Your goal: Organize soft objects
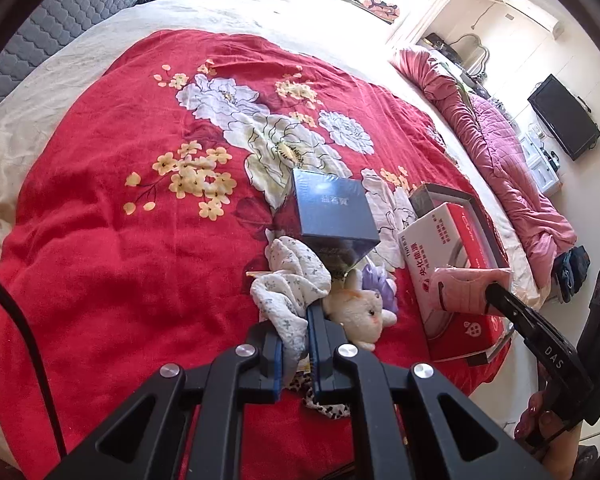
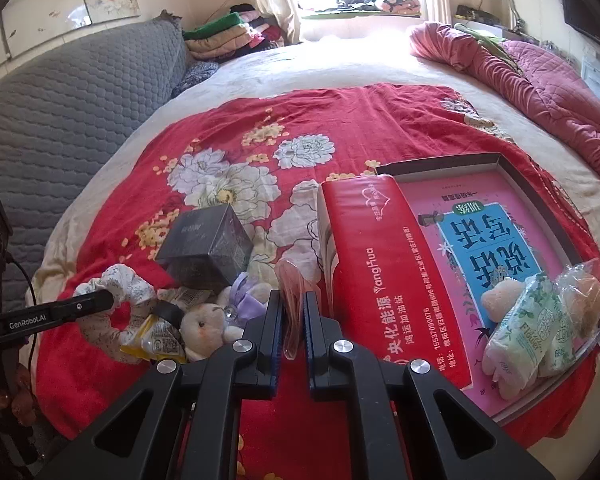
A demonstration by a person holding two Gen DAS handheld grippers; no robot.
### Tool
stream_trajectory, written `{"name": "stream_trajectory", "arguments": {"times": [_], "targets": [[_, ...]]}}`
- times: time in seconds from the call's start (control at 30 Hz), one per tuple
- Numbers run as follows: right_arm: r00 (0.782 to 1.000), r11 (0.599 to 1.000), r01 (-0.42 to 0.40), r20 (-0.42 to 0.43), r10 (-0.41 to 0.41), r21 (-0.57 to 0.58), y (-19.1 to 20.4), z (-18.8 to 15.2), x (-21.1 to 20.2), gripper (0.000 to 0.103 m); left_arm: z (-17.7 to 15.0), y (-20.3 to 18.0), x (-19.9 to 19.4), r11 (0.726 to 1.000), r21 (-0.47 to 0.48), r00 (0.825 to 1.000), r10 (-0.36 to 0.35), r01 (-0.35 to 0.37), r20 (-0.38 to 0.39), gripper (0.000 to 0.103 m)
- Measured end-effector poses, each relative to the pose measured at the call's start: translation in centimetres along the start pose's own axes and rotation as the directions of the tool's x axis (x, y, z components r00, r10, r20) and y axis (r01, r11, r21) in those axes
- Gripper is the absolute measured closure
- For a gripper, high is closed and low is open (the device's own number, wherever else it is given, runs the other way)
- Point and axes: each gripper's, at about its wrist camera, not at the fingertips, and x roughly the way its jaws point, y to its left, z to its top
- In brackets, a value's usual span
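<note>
My left gripper (image 1: 294, 322) is shut on a white floral scrunchie (image 1: 288, 280), lifted a little off the red flowered blanket (image 1: 112, 200). From the right wrist view the same scrunchie (image 2: 120, 280) hangs as a ring from the left gripper (image 2: 104, 300). My right gripper (image 2: 292, 297) is shut on a thin pink clear packet (image 2: 289, 276); in the left wrist view the pink packet (image 1: 462, 288) sits at the right gripper (image 1: 494, 290) tip over the red box. A white plush bunny (image 2: 204, 322), a purple soft piece (image 2: 244, 290) and a yellow packet (image 2: 152, 338) lie between the grippers.
A dark blue box (image 1: 332, 208) stands behind the bunny. A red tissue box (image 2: 372, 272) lies against a grey tray (image 2: 440, 160) holding a pink book, tissue packs (image 2: 528, 328) and a sponge-like lump (image 2: 500, 300). A pink quilt (image 2: 540, 80) runs along the bed's right edge.
</note>
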Motion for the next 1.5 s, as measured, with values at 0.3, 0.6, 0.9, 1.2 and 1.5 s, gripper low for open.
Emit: {"name": "stream_trajectory", "arguments": {"times": [0.3,0.6,0.9,1.2,1.5], "targets": [[0.995,1.000,-0.002,0.095,0.000,0.020,-1.1,1.6,-4.7,0.094,0.8,-3.8,-3.1,0.998,0.065,0.999,-0.018,0.015,0.048,0.093],[0.985,0.998,0.019,0.170,-0.030,0.066,-4.1,1.9,-9.1,0.094,0.8,-9.6,-4.5,0.987,0.154,0.997,-0.047,0.037,0.061,0.093],[0.972,0.988,0.044,0.221,-0.076,0.146,-8.5,1.2,-12.7,0.094,0.2,-16.2,-4.2,0.964,0.255,0.994,-0.093,0.076,0.056,0.093],[0.957,0.971,0.081,0.254,-0.139,0.224,-12.9,0.3,-15.3,0.094,-0.3,-21.9,-3.3,0.936,0.331,0.989,-0.138,0.116,0.043,0.093],[0.944,0.950,0.105,0.270,-0.188,0.294,-16.4,-0.6,-16.7,0.094,-0.7,-26.4,-1.3,0.906,0.400,0.987,-0.162,0.140,0.021,0.093]]}}
